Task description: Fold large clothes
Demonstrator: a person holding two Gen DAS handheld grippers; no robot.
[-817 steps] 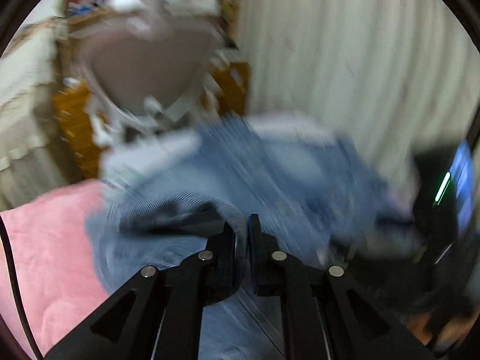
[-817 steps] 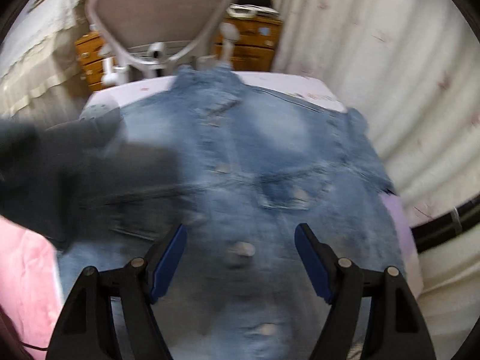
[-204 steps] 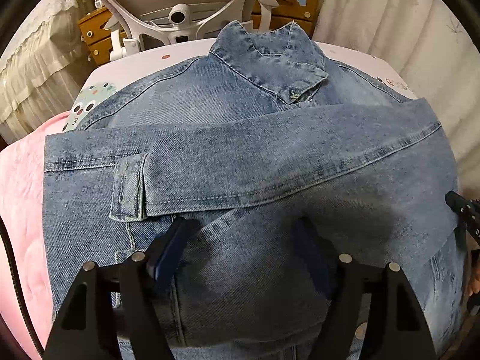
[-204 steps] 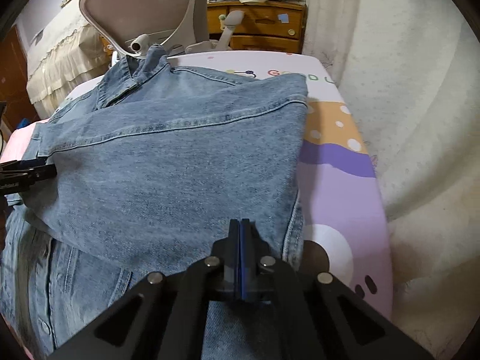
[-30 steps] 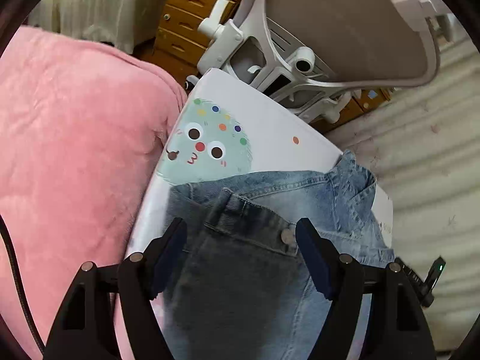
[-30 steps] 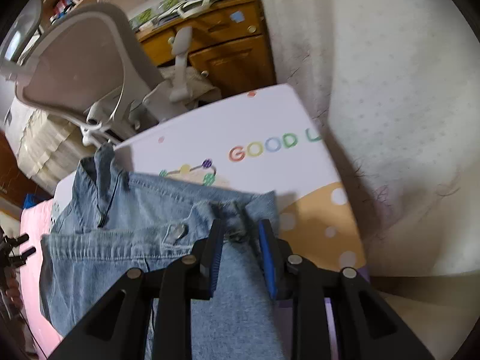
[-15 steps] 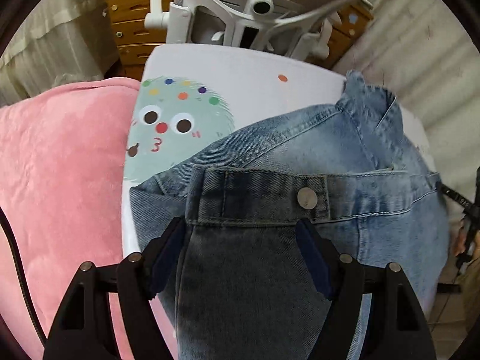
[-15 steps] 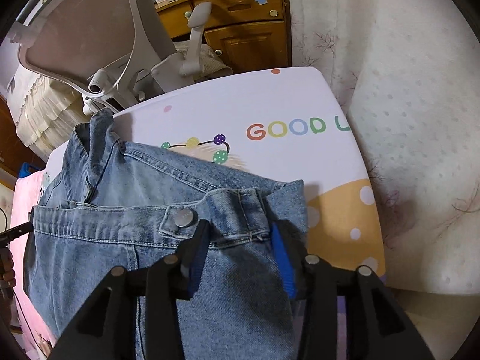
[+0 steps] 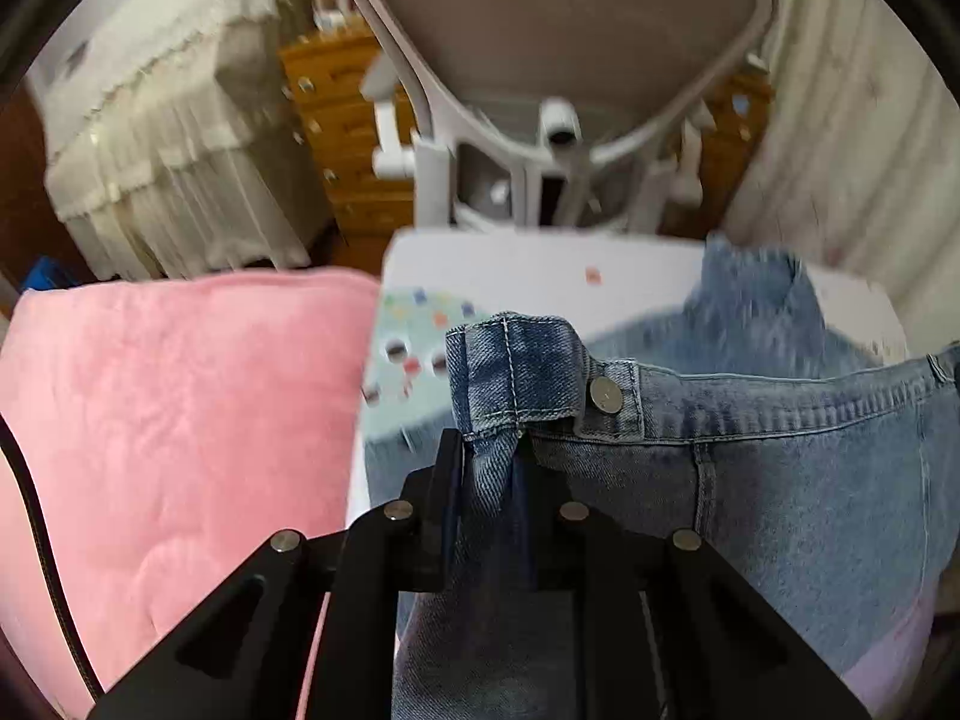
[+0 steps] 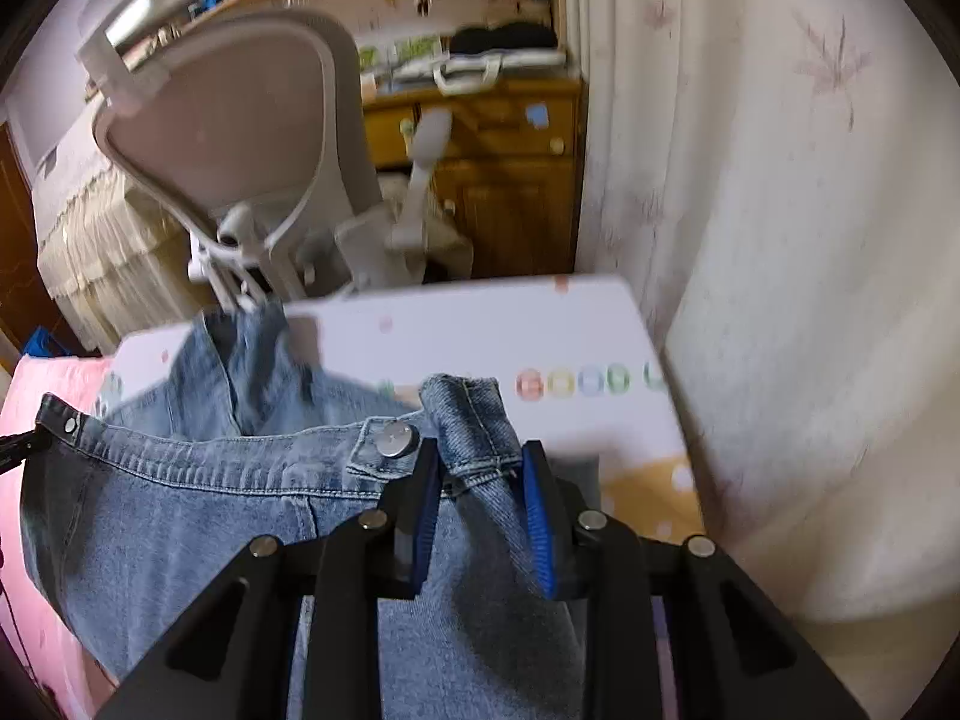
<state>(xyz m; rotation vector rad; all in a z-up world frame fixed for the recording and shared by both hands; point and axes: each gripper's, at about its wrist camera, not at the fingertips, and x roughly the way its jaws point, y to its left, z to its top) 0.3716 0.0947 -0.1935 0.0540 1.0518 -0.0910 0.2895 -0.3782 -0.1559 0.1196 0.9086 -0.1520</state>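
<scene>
A blue denim jacket [image 9: 780, 468] lies on the printed table mat [image 9: 540, 258], collar [image 9: 750, 294] at the far end. Its buttoned hem band hangs lifted between both grippers. My left gripper [image 9: 489, 450] has the left hem corner bunched between its closing jaws, beside a metal button [image 9: 606, 391]. In the right wrist view the jacket [image 10: 210, 480] sags to the left. My right gripper [image 10: 480, 450] is closing too, its blue pads [image 10: 540, 516] clamping the right hem corner. The left gripper's tip [image 10: 15, 450] shows at that view's left edge.
A grey office chair [image 9: 558, 30] stands just behind the table, with wooden drawers [image 10: 498, 144] behind it. A pink blanket [image 9: 180, 420] borders the table on the left. A pale curtain [image 10: 780, 240] runs along the table's right side.
The left jaws went from wide open around the hem to closed on its corner. Both grippers rose, lifting the hem band off the jacket. The right jaws narrowed slightly.
</scene>
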